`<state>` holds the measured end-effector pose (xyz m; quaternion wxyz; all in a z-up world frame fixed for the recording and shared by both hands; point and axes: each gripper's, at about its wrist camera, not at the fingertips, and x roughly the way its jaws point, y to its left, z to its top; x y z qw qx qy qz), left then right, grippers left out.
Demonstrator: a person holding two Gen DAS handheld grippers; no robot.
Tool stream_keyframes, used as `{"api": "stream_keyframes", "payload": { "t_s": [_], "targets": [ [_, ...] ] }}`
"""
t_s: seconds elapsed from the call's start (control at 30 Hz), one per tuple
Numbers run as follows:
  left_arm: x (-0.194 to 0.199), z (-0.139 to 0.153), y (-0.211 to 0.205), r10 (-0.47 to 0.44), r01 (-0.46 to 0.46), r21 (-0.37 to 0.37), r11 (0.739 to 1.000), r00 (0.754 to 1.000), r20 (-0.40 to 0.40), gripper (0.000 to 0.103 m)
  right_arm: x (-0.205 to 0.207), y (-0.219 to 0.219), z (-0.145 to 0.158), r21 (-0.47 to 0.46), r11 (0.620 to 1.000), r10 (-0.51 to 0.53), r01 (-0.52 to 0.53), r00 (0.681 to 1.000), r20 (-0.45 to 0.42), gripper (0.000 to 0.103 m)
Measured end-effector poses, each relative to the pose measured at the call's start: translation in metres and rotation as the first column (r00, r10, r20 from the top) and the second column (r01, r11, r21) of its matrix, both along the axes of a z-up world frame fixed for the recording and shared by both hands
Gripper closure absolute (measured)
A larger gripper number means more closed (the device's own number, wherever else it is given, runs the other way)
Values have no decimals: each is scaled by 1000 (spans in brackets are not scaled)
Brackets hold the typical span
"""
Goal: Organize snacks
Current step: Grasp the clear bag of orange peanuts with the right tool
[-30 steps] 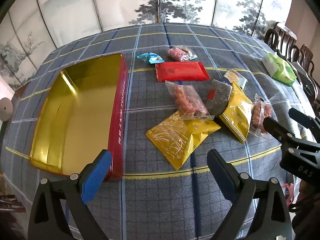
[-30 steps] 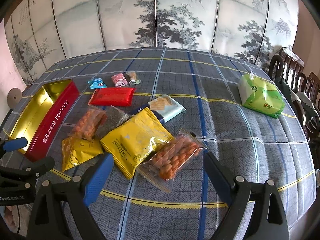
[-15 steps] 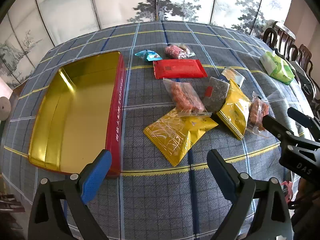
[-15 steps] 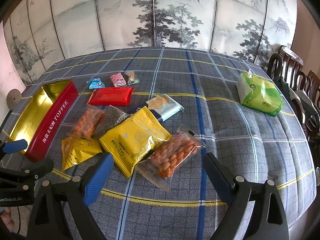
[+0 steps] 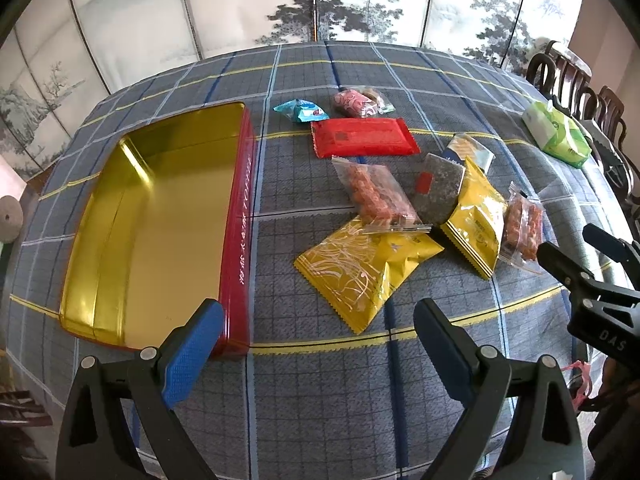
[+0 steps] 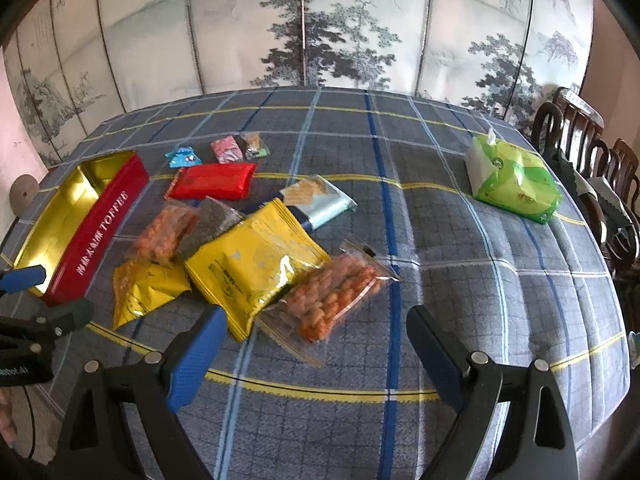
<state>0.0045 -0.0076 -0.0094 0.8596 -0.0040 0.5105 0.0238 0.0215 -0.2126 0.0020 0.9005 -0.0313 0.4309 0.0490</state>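
An open red toffee tin point(image 5: 240, 216) point(image 6: 100, 236) with a gold inside lies empty at the left of the table. Several snack packs lie to its right: a yellow pack point(image 5: 364, 268), a clear bag of orange snacks point(image 5: 374, 194), a larger yellow pack point(image 6: 252, 264), another orange-snack bag point(image 6: 332, 300), a red bar point(image 5: 362, 136) and small sweets point(image 5: 300, 110). My left gripper point(image 5: 316, 334) hovers open over the near table edge, short of the yellow pack. My right gripper point(image 6: 312, 340) is open just before the orange-snack bag. Neither holds anything.
A green tissue pack point(image 6: 514, 180) lies at the far right of the plaid tablecloth point(image 6: 400, 140). Dark wooden chairs point(image 6: 592, 148) stand along the right side. A painted folding screen point(image 6: 320, 28) closes off the back.
Both grippers have drawn back and risen slightly, so the tin and packs sit a little further off in view. Nothing on the table has moved, and both stay open.
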Motion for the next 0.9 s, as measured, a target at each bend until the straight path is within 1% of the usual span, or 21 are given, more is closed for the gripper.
{"api": "stream_keyframes", "payload": {
  "t_s": [0.07, 0.3, 0.33, 0.4, 0.57, 0.67, 0.83, 0.87, 0.9],
  "targets": [
    [0, 0, 1, -3, 3, -3, 1000, 1000, 2, 9, 1, -2, -2, 2, 1000, -8, 8, 1000, -10, 10],
    [3, -1, 4, -9, 10, -6, 1000, 1000, 6, 9, 16, -5, -12, -16, 996, -88, 87, 995, -55, 11],
    [3, -2, 5, -9, 9, -1, 1000, 1000, 7, 9, 20, -4, -13, -18, 995, -97, 96, 993, -63, 13],
    [4, -3, 6, -18, 18, -5, 1000, 1000, 7, 9, 25, -4, -15, -10, 994, -107, 107, 991, -76, 21],
    [7, -2, 9, -36, 36, -13, 999, 999, 16, 9, 41, -11, -30, 13, 983, -178, 181, 973, -147, 32],
    [10, -2, 9, -56, 56, -23, 998, 998, 24, 9, 46, -13, -35, 41, 979, -190, 199, 967, -167, 33],
    [15, -5, 6, -92, 93, -23, 995, 995, 28, 9, 54, -10, -39, 25, 982, -178, 185, 968, -176, 33],
    [16, -6, 5, -100, 100, -18, 995, 995, 26, 9, 54, -9, -40, 17, 983, -174, 180, 969, -176, 33],
    [17, -6, 4, -107, 108, -16, 994, 994, 26, 9, 55, -8, -40, 11, 984, -173, 178, 969, -177, 38]
  ]
}}
